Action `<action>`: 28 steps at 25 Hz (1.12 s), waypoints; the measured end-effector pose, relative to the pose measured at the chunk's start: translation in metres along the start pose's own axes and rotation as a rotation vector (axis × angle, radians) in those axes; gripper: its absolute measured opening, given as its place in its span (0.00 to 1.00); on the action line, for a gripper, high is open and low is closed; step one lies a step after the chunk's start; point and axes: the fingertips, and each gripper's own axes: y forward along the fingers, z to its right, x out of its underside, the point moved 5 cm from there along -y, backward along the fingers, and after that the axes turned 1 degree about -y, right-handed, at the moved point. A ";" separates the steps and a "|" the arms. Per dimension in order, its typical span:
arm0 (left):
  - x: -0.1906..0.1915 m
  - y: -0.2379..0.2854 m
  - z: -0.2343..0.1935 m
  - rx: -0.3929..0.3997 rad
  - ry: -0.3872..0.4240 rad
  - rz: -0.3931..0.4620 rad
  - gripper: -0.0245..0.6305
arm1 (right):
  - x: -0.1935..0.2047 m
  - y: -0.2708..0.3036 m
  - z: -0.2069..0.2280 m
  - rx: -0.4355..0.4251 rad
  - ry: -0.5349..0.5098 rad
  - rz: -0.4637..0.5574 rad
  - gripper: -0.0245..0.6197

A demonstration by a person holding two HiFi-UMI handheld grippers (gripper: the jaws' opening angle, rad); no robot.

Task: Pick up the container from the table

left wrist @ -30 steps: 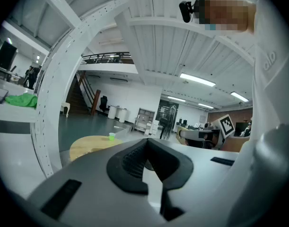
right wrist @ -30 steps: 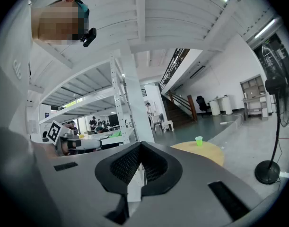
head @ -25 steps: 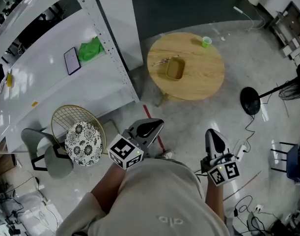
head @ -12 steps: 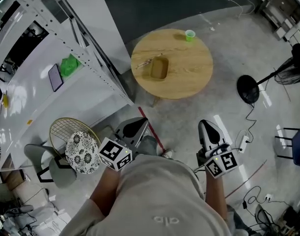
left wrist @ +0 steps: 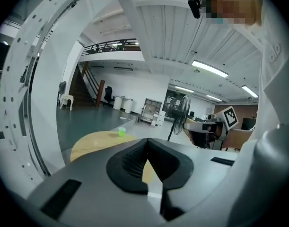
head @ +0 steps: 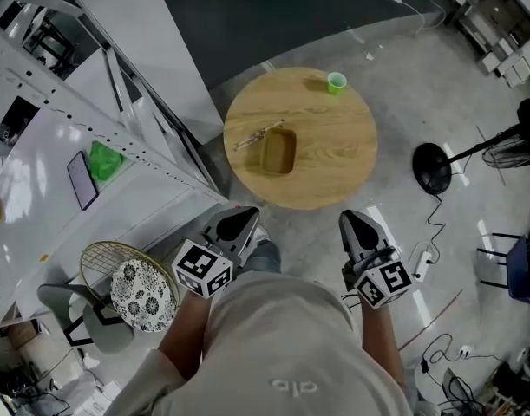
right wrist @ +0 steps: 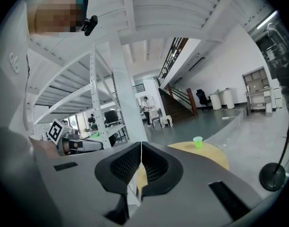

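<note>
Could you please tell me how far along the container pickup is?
Done: nothing yet; the brown container sits untouched on the round wooden table. In hand: nothing; the left claw and right claw are shut and empty, short of the table. Left: reach, grasp and lift.

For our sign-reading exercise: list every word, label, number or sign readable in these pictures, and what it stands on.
"alo", roughly: small pale print on the back of the person's shirt; not sharp.
No letters: the marker cubes on the left gripper and right gripper bear only black-and-white squares.
Phone on the white shelf: dark screen, nothing readable.
</note>
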 end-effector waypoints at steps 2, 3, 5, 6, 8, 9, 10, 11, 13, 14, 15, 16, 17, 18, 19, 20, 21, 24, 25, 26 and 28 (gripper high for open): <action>-0.011 0.013 -0.022 0.004 -0.009 -0.004 0.06 | -0.005 0.030 0.011 -0.008 -0.005 -0.023 0.08; -0.016 0.019 -0.032 0.006 -0.012 -0.005 0.06 | -0.007 0.045 0.018 -0.011 -0.011 -0.035 0.08; -0.022 0.027 -0.051 0.002 -0.018 -0.007 0.06 | -0.008 0.076 0.027 -0.022 -0.028 -0.063 0.08; -0.023 0.030 -0.061 -0.004 -0.024 -0.009 0.06 | -0.009 0.092 0.031 -0.033 -0.037 -0.078 0.08; -0.022 0.033 -0.077 -0.024 -0.038 -0.016 0.06 | -0.007 0.121 0.037 -0.061 -0.057 -0.108 0.08; -0.021 0.033 -0.084 -0.038 -0.047 -0.020 0.06 | -0.006 0.135 0.040 -0.076 -0.070 -0.124 0.08; -0.019 0.032 -0.091 -0.056 -0.057 -0.023 0.06 | -0.004 0.149 0.044 -0.093 -0.086 -0.140 0.08; -0.018 0.031 -0.098 -0.076 -0.069 -0.024 0.06 | -0.002 0.164 0.046 -0.112 -0.104 -0.159 0.08; -0.017 0.029 -0.108 -0.121 -0.092 -0.022 0.06 | 0.001 0.193 0.053 -0.153 -0.134 -0.200 0.08; -0.017 0.028 -0.111 -0.146 -0.100 -0.020 0.06 | 0.003 0.205 0.057 -0.175 -0.144 -0.218 0.08; -0.017 0.027 -0.113 -0.171 -0.108 -0.018 0.06 | 0.003 0.216 0.061 -0.196 -0.151 -0.234 0.08; -0.017 0.026 -0.114 -0.198 -0.115 -0.015 0.06 | 0.003 0.225 0.065 -0.216 -0.156 -0.247 0.08; -0.018 0.024 -0.115 -0.226 -0.124 -0.011 0.06 | 0.004 0.234 0.069 -0.235 -0.161 -0.259 0.08; -0.018 0.022 -0.115 -0.255 -0.134 -0.007 0.06 | 0.005 0.242 0.073 -0.254 -0.166 -0.271 0.08; -0.017 0.021 -0.115 -0.286 -0.146 -0.001 0.06 | 0.006 0.249 0.076 -0.273 -0.171 -0.284 0.08; -0.016 0.019 -0.114 -0.318 -0.161 0.006 0.06 | 0.009 0.257 0.080 -0.293 -0.177 -0.300 0.08; -0.015 0.016 -0.113 -0.353 -0.177 0.013 0.06 | 0.012 0.265 0.082 -0.315 -0.184 -0.318 0.08; -0.006 0.009 -0.109 -0.458 -0.231 0.029 0.06 | 0.026 0.286 0.089 -0.376 -0.210 -0.374 0.09; -0.003 0.007 -0.107 -0.490 -0.249 0.032 0.06 | 0.031 0.293 0.091 -0.392 -0.221 -0.392 0.10; 0.001 0.005 -0.105 -0.520 -0.265 0.036 0.06 | 0.036 0.298 0.094 -0.407 -0.235 -0.411 0.11; 0.007 0.003 -0.099 -0.574 -0.296 0.044 0.06 | 0.046 0.309 0.100 -0.432 -0.272 -0.447 0.13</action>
